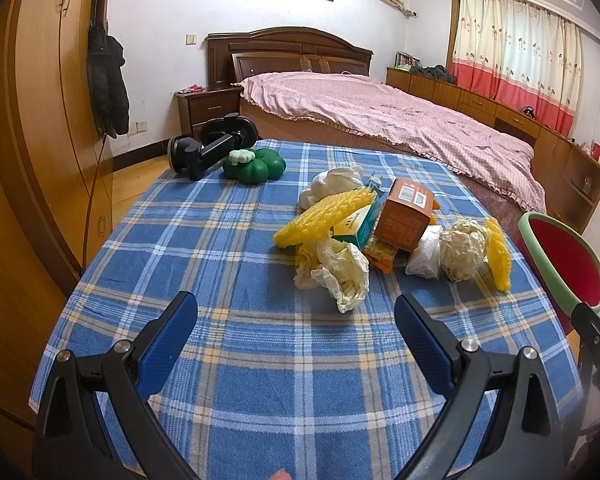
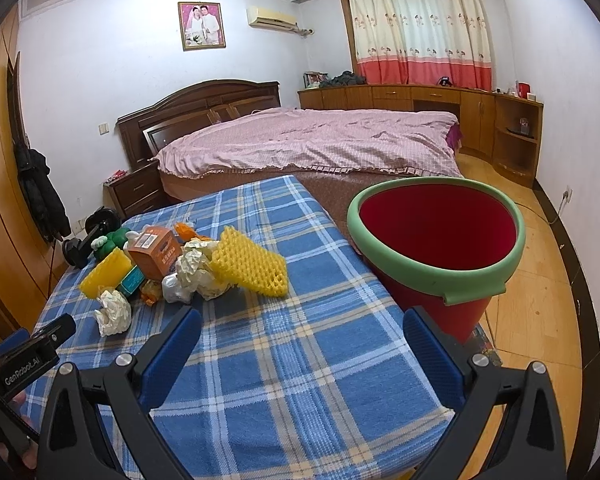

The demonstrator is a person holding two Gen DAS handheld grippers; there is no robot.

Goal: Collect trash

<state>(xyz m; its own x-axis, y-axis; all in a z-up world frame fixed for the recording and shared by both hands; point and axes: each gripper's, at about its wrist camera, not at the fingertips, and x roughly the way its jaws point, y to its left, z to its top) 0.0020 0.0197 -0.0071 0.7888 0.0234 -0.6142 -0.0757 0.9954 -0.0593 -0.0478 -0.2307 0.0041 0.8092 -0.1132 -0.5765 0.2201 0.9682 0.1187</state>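
Left gripper (image 1: 296,322) and right gripper (image 2: 300,338) gape wide (both empty).

Blue plaid tablecloth (image 1: 228,240), yellow foam nets (image 2: 252,264), red bucket (image 2: 436,240) rimmed green.

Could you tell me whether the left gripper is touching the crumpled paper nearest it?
Apart. The left wrist view shows bare cloth between the open left gripper and the crumpled paper.

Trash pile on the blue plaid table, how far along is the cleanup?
Nothing looks done yet: the red bucket with the green rim shows no trash inside. Nothing is in hand; the left tool and right tool are both open above the blue plaid tablecloth. Left: the yellow foam nets, crumpled cream paper, and orange carton.
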